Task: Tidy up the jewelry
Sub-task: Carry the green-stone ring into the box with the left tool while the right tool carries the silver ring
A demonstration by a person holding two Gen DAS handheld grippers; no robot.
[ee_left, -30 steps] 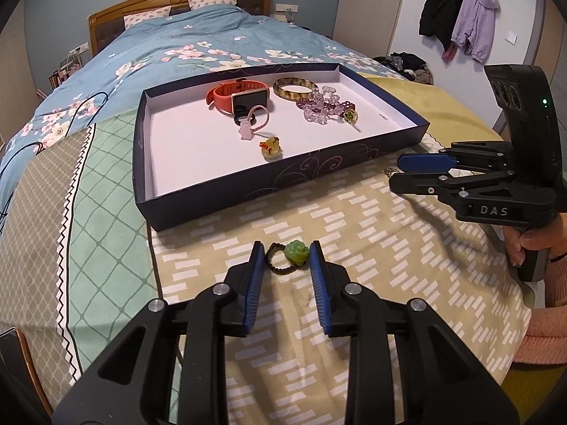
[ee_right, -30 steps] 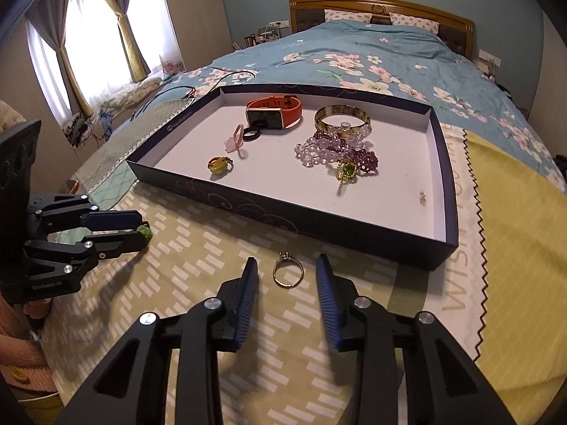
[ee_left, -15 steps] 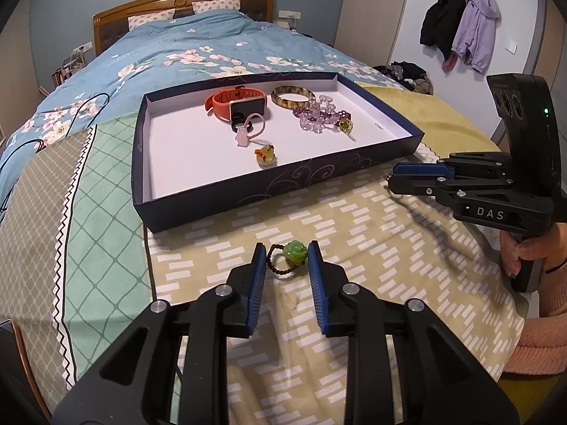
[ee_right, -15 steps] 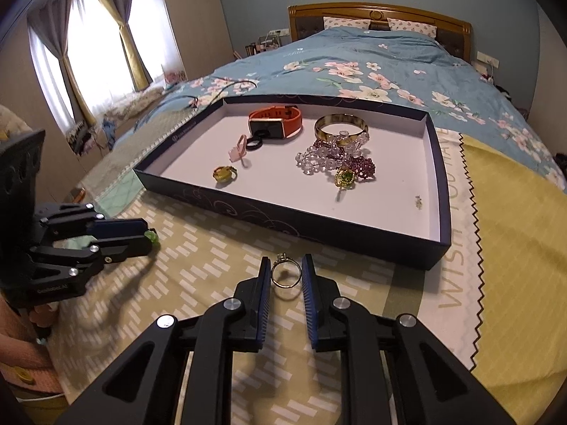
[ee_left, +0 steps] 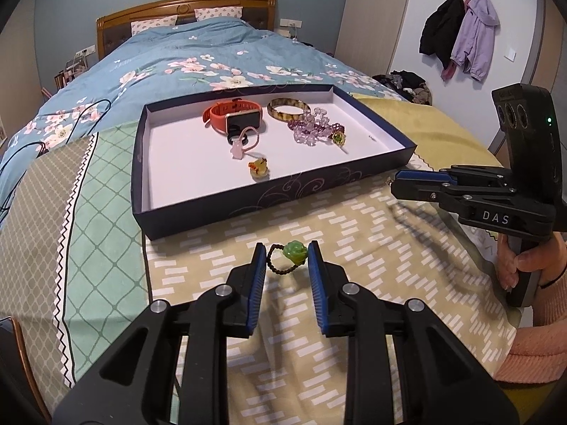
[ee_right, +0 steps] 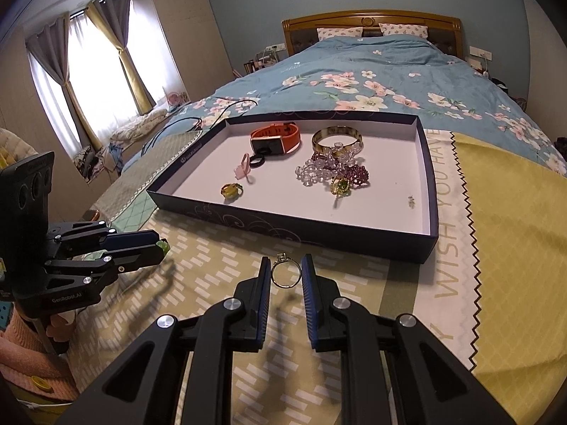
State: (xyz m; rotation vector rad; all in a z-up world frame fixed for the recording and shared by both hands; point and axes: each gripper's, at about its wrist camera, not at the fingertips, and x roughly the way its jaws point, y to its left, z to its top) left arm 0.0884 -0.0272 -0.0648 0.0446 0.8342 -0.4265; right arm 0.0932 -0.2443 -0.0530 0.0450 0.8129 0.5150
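A ring with a green bead [ee_left: 295,252] on a dark cord hangs between the pads of my left gripper [ee_left: 286,248], which is shut on it, a little above the beige patterned cloth [ee_left: 354,248]. My right gripper [ee_right: 285,262] is shut on a thin metal ring with a small stone [ee_right: 282,257], also lifted off the cloth. Both grippers sit just in front of the near wall of the dark blue tray [ee_left: 248,209], also seen in the right wrist view as the tray [ee_right: 283,226]. The right gripper [ee_left: 397,180] shows from the side, as does the left gripper [ee_right: 160,247].
The tray holds an orange watch [ee_left: 234,115], a bangle [ee_left: 287,108], a bead bracelet [ee_left: 313,129], a pink ring [ee_left: 242,141], a yellow ring [ee_left: 258,169] and a tiny earring [ee_right: 411,201]. Black cables [ee_left: 53,134] lie on the bed at left. A hand [ee_left: 521,262] grips the right handle.
The right jaws have closed onto the metal ring and raised it off the cloth. The left gripper, holding the green-bead ring, has lifted slightly too.
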